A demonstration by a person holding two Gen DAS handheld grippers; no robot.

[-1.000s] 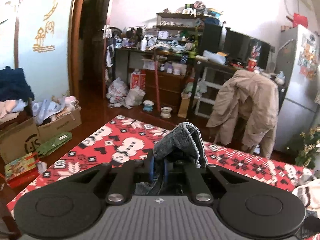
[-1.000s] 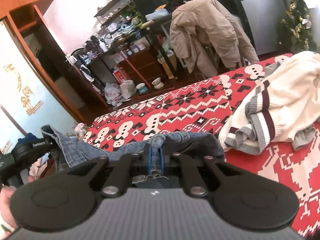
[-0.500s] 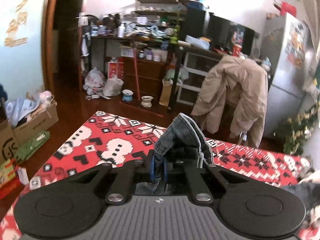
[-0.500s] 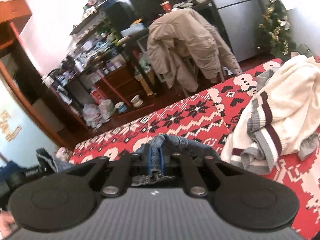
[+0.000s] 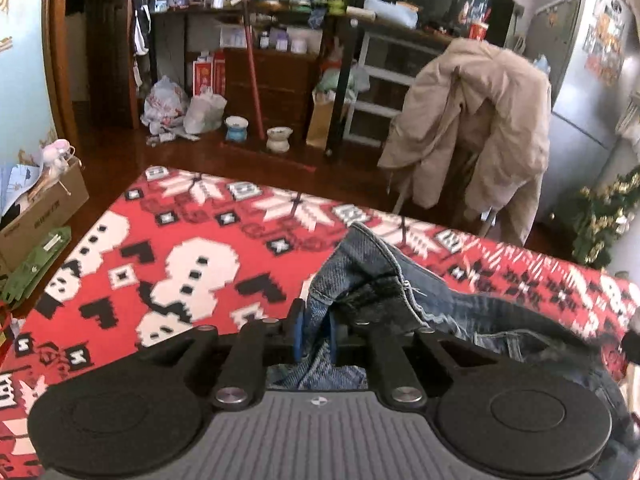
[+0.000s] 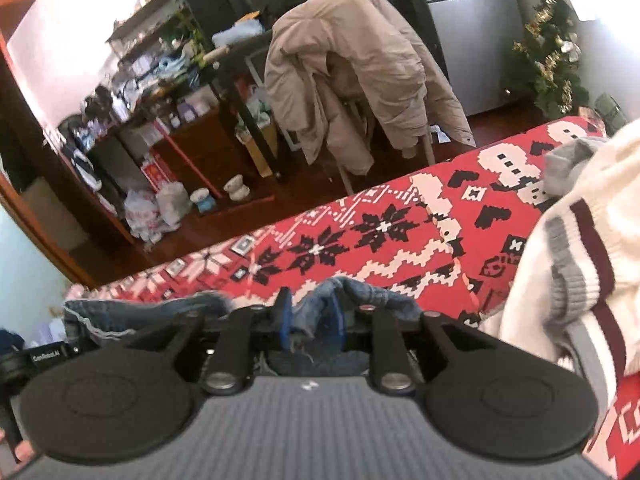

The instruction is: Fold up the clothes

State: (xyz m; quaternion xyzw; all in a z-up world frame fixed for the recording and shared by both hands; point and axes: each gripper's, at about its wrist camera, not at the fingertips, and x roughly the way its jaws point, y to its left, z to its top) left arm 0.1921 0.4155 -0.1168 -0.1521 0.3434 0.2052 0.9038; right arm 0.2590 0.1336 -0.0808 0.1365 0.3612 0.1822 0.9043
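Two garments in sight, neither one folded yet as far as can be told. Got the jeans [image 5: 384, 280] by one bunched edge in the left gripper [image 5: 314, 328], blue pads clamped on a wad of denim, with the rest of the cloth trailing off to the right over the red blanket [image 5: 192, 264]. Over at the right gripper [image 6: 311, 322], jaws just been opening up, with denim between the pads but apparently not pinched any more. Hard to call for sure, what with the blur and the cloth hiding the pad faces. Reckon this is early in the job: jeans strung low between both grippers over the blanket, rumpled, no clean crease or flat panel anywhere. So laying out, smoothing and all the actual folds left to do. Same for the cream sweater [image 6: 580, 240], heaped at the right side of the blanket, crumpled and by the look of it not started. Material-wise: stiff mid-blue denim with thick stitched seams and a frayed, thready edge, holding ridges rather than draping. Chunky ribbed knit on the sweater, grey and maroon stripes at the trim, soft and floppy. Flat red, white and black snowflake pattern on the blanket, probably grippy enough to stop denim sliding.
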